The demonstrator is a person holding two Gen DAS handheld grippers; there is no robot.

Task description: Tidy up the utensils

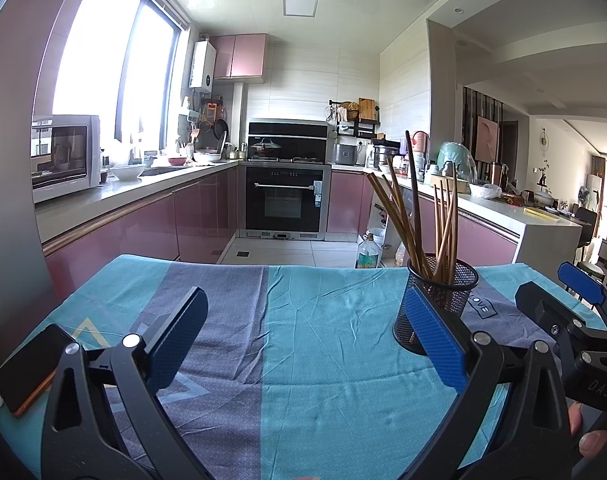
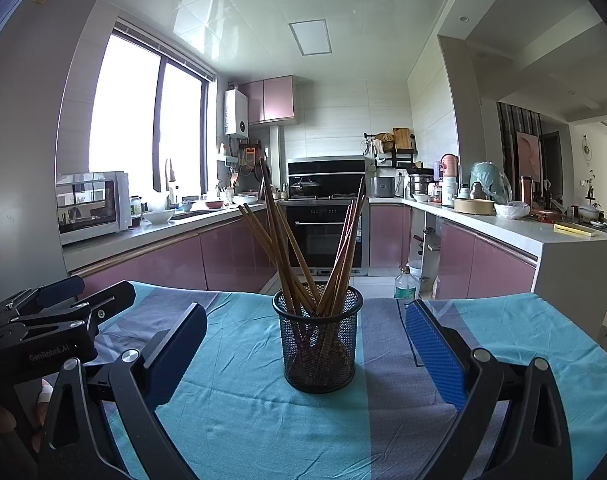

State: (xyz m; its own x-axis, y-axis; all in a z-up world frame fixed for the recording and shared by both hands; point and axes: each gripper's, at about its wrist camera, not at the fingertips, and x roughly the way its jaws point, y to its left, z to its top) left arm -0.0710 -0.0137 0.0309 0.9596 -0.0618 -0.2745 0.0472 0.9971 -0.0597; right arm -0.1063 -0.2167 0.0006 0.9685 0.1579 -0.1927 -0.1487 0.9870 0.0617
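A black mesh cup [image 2: 318,340] stands upright on the blue striped cloth [image 2: 231,400], holding several brown wooden chopsticks [image 2: 299,256] that fan out of its top. My right gripper [image 2: 303,344] is open and empty, its jaws wide apart, with the cup just ahead between them. My left gripper [image 1: 303,332] is open and empty over bare cloth; the cup [image 1: 435,300] stands behind its right finger [image 1: 435,332]. The right gripper's body also shows at the right edge of the left wrist view [image 1: 575,320].
A phone [image 1: 27,368] with a white cable lies on the cloth at the left edge. The table's far edge [image 2: 343,298] faces a kitchen with pink cabinets, an oven and cluttered counters. A plastic bottle [image 2: 405,284] stands on the floor beyond.
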